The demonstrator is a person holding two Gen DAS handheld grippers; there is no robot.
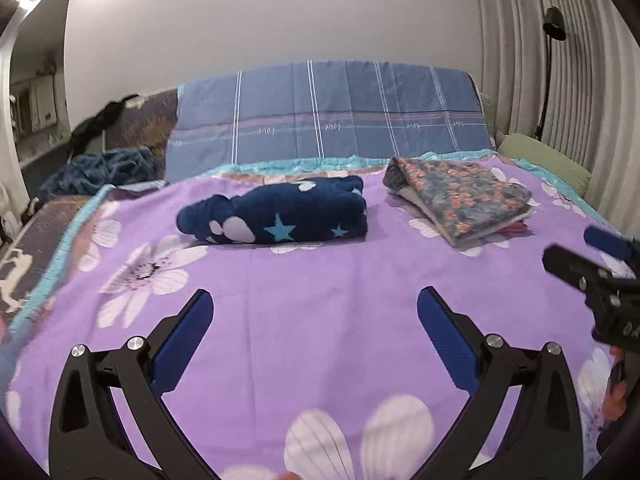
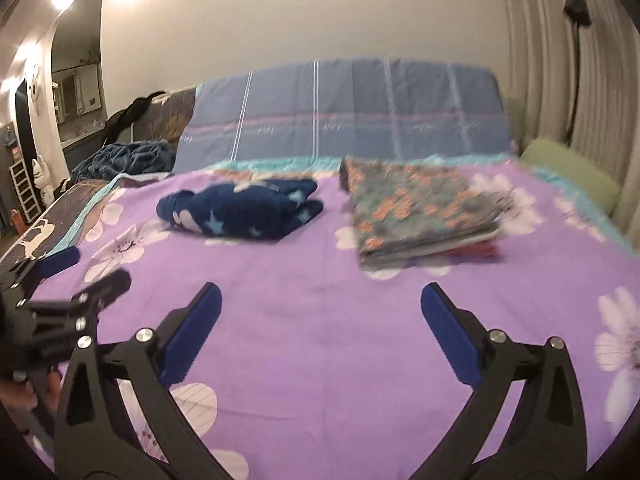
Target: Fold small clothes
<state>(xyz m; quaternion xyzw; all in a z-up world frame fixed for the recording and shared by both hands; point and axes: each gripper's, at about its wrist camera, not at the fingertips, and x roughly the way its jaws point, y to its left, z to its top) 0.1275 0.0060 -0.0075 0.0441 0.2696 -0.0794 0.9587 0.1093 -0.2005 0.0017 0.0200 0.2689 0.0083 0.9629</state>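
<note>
Grippers both wide, nothing between the jaws: left gripper (image 1: 314,300) and right gripper (image 2: 320,298) over bare purple bedspread (image 1: 320,280), pointed down toward the far half of the bed; right gripper also seen at the right edge of the left view (image 1: 592,256), left one at the left edge of the right view (image 2: 68,276).

Task items well ahead of both: navy star-print garment (image 1: 280,216) loosely bunched left of centre, resting on the spread; folded floral stack (image 1: 460,196) to its right, apart from it, with pale and pink layers showing at the lower edge. Judged: floral stack done, navy piece next.

For the step: best approached low and level, one edge or corner per gripper, picked well apart; then lifted and spread flat on the open purple area before creasing; fleece-looking fabric likely thick and springy, so a full pinch needed, not a tip nip; bedspread itself soft, risk of grabbing it along with the garment.

Room: blue plaid cover (image 1: 328,112) propped behind; green pillow (image 1: 548,160) at right by ribbed curtain (image 1: 560,60); dark floor lamp (image 1: 554,24); teal blanket (image 1: 104,164) crumpled at left; right view motion-blurred.
</note>
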